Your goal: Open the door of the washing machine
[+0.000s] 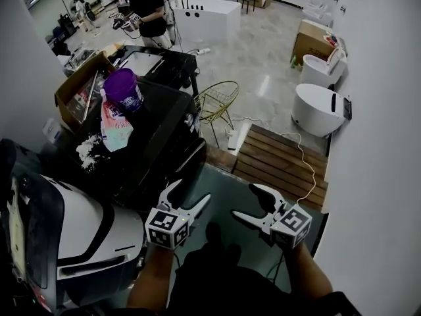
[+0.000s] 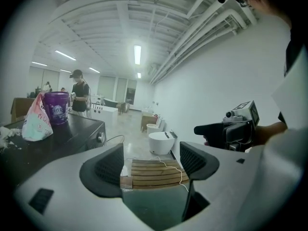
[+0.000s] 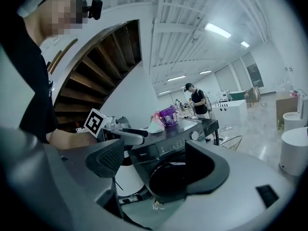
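Tongs in both hands stand open and hold nothing: the left tongs (image 1: 191, 192) and the right tongs (image 1: 243, 201) hang side by side over the floor, just off the front of the washer (image 1: 158, 143). Its round door (image 3: 169, 177) is shut and shows between the right jaws, well apart from them. The left jaws frame only boards (image 2: 153, 173) on the floor, so that hand points past the machine. Neither has reached the door, so the risks lie in the approach. No handle can be made out on the dark door, so a bite could land on the rim or the glass and slip off. A hard tug on a latched door could rock the washer, and the tub (image 1: 123, 89) and bag (image 1: 114, 129) standing on its top could shift or tip. The hinge side cannot be told; swung the unexpected way, the door could strike the other tongs or the person, who stands near. Left tongs would have to turn toward the machine to be of any help.
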Tool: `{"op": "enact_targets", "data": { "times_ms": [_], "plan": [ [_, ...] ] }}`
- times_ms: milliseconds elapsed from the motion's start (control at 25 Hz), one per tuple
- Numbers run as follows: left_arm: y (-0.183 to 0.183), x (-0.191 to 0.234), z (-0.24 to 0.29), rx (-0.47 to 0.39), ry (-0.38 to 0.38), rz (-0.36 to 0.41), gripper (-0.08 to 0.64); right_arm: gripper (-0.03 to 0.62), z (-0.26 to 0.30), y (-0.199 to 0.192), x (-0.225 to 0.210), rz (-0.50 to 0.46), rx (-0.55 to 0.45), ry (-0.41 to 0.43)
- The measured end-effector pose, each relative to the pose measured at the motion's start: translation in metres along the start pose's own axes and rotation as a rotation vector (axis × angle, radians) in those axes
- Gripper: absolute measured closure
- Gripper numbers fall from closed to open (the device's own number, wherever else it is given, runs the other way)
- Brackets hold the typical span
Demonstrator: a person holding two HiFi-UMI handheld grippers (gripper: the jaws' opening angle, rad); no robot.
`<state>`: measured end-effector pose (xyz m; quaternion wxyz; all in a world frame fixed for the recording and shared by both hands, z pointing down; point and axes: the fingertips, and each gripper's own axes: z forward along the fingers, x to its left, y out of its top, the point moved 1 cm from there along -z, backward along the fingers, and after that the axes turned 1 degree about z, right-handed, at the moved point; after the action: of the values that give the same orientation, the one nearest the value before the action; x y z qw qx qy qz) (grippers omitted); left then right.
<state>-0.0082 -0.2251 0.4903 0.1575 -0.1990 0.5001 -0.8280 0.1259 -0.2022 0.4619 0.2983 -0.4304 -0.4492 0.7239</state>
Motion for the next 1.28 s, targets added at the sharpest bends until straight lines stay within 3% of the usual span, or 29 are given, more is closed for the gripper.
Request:
{"op": "enact_targets", "data": {
  "times_ms": [320,680,920,1120,1280],
  "plan": [
    [0.04,0.077,0.027,-0.082,0.054,0.004,0.187,0.199,0.096,0.047,-0.042,-0.109,0.088,0.039],
    [0.036,0.131,0.043,-0.075,0.145,-0.079,0.189,0.225,0.166,0.038,-0.094,-0.144,0.239,0.122],
    [0.02,0.153,0.073,-0.018,0.262,-0.192,0.197,0.263,0.213,0.03,-0.143,-0.167,0.311,0.246],
    [0.025,0.164,0.109,-0.043,0.403,-0.349,0.202,0.28,0.239,0.025,-0.177,-0.216,0.416,0.423],
    [0.029,0.17,0.128,-0.017,0.486,-0.366,0.202,0.282,0.25,0.021,-0.194,-0.257,0.485,0.546]
  ]
}}
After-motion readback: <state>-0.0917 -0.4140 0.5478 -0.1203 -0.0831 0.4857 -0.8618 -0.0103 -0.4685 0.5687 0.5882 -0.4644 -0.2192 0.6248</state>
